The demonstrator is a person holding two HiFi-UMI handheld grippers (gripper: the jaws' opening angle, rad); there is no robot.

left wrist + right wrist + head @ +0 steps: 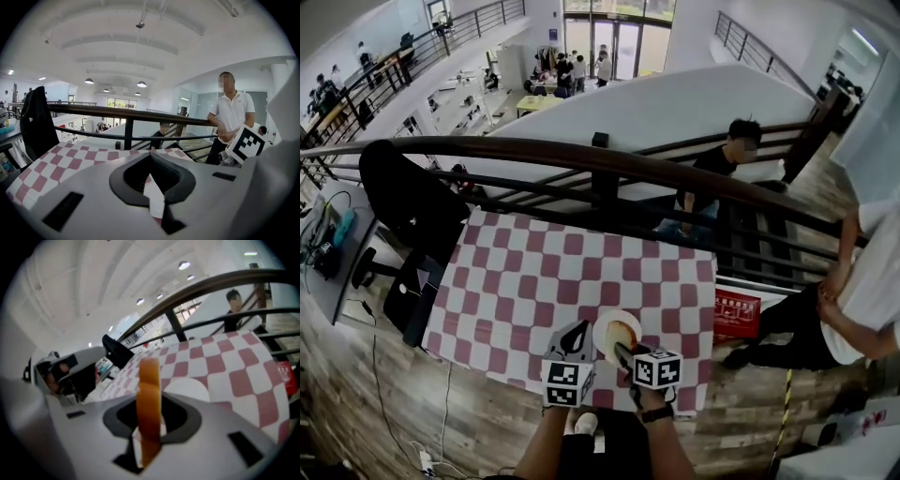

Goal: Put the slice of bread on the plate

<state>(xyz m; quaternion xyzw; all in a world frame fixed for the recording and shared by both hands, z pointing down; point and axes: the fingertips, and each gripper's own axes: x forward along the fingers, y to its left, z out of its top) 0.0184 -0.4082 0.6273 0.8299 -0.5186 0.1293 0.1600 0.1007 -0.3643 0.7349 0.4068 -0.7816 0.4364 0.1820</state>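
Cloth in red-and-white checks (534, 272) is covering the desk (433, 349), which is standing against a dark curved railing (600, 161) on a wood-floored mezzanine (356, 375). A black jacket (408, 197) is hanging over the railing at left. A red box (736, 314) is sitting beside the desk's right edge, and a person in a white shirt (872, 281) is standing past it. Right gripper (622, 349) is clamping the slice of bread (149, 404) on edge, holding it over the white plate (602, 326) near the desk's front edge. Left gripper (577, 336) is hovering just left of the plate, jaws narrowly apart and gripping nothing.
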